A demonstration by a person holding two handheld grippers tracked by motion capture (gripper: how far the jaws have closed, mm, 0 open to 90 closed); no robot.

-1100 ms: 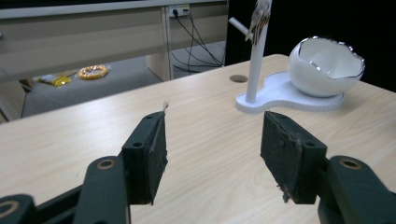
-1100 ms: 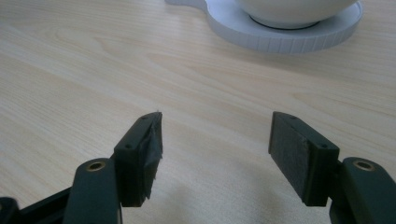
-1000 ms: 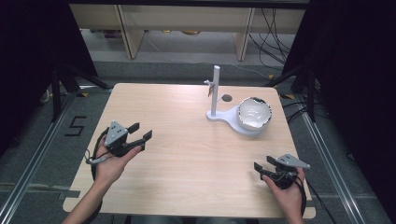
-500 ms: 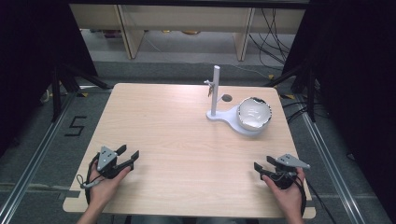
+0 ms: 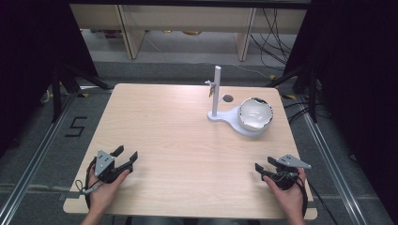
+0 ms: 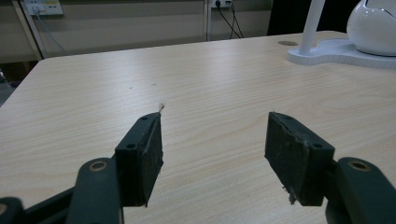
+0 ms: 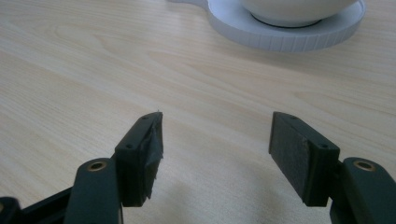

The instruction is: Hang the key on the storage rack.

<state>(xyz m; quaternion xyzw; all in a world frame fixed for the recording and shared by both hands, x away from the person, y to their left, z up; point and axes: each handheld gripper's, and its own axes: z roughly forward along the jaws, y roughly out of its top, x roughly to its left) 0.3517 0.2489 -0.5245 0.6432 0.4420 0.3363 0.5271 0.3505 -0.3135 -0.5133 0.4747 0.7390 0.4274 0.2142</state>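
Left gripper (image 5: 126,156) fingers just opened wide, empty.

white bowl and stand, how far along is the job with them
Nothing looks done: the white bowl sits on the stand, untouched. In hand: nothing. The left hand-held gripper, jaws just opening further, and the right hand-held gripper are open and empty near the table's front edge. Reaching the bowl remains.

The desk (image 5: 187,140) is light wood. A white stand (image 5: 234,123) with a tall pole sits on it, holding a white bowl (image 5: 255,114).
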